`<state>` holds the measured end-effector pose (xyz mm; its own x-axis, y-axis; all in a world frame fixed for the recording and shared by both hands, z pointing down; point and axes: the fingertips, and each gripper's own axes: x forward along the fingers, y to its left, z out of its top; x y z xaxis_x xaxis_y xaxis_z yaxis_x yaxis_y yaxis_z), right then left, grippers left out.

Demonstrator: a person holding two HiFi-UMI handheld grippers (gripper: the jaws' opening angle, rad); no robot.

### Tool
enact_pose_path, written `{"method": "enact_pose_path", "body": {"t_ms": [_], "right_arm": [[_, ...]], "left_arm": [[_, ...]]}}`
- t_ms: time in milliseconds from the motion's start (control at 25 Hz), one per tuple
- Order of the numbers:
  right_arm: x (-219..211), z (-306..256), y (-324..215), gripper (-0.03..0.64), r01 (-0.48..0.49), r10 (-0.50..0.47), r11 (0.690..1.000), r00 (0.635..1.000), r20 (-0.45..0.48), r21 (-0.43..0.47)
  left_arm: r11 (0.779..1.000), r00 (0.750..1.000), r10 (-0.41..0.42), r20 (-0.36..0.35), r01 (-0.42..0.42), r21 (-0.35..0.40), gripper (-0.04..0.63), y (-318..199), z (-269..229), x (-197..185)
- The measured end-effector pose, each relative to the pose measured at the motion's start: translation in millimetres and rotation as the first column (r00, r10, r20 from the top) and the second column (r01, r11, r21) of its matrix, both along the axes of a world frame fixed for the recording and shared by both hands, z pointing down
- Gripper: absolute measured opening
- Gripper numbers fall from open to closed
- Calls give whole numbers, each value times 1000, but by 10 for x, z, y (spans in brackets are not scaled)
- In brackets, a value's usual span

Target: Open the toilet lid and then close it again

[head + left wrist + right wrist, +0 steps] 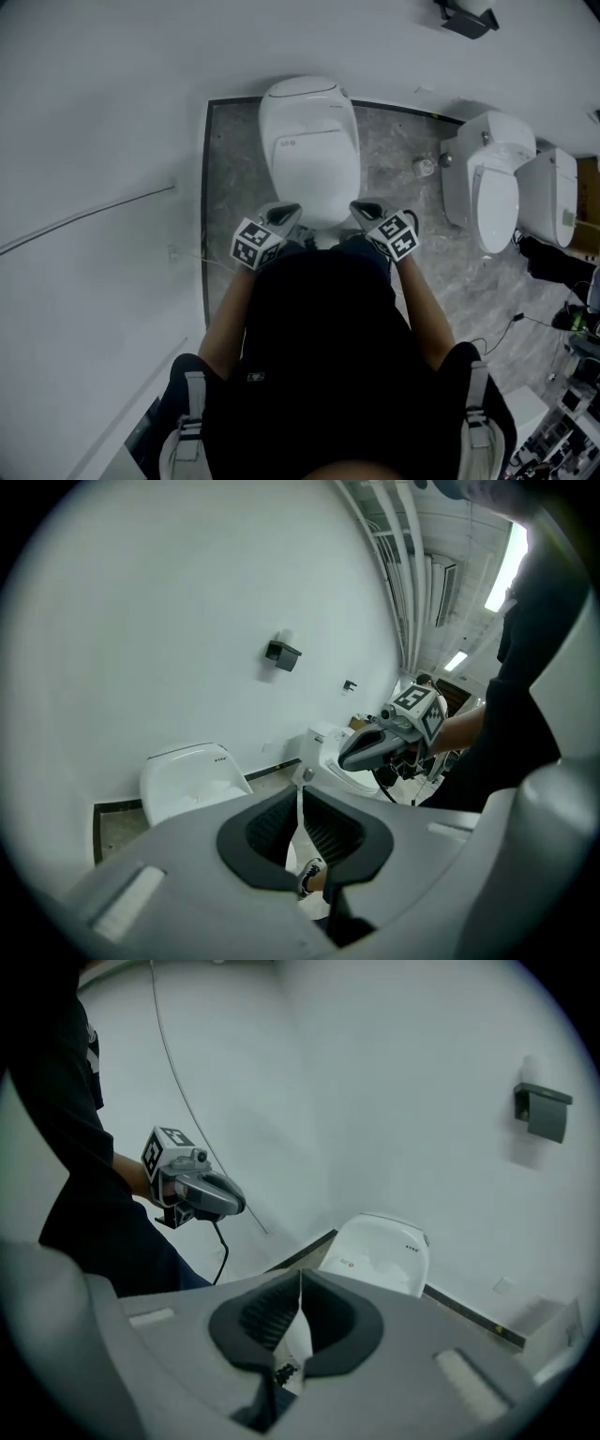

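Note:
A white toilet (pixel 311 141) stands against the wall with its lid (pixel 309 173) down. In the head view my left gripper (pixel 284 215) and right gripper (pixel 364 212) hover side by side over the bowl's front end, apart from it. Each is shut with nothing between its jaws. The left gripper view shows its own closed jaws (pixel 300 799), the toilet (pixel 192 780) beyond them and the right gripper (pixel 375 747) to the right. In the right gripper view the jaws (pixel 300 1288) are closed too, with the toilet (pixel 380 1252) ahead and the left gripper (pixel 202 1194) at left.
Two more white toilets (pixel 492 178) (pixel 548 197) stand to the right on the grey marble floor (pixel 394 150). A black fixture (pixel 469 19) hangs on the wall. A thin cable (pixel 94 216) runs along the white surface at left. Clutter and cords (pixel 562 281) lie at far right.

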<state>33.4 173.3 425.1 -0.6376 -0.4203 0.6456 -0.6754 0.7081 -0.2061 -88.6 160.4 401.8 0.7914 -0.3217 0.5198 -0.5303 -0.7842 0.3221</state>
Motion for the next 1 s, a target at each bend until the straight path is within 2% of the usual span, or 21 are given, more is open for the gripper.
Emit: {"method": "enact_pose_path", "body": {"t_ms": [240,1000], "right_arm": [[-39,-98,-38,6,-9,10,1000,1000,-2,25],[-39,-157,-95,6,-40,40,999,999,-23,13]], "left_arm": [[999,999,-32,2,32,8,28,-48,-43,-152],[999,999,38,-27,-37,11,28,-196,-97,31]]}}
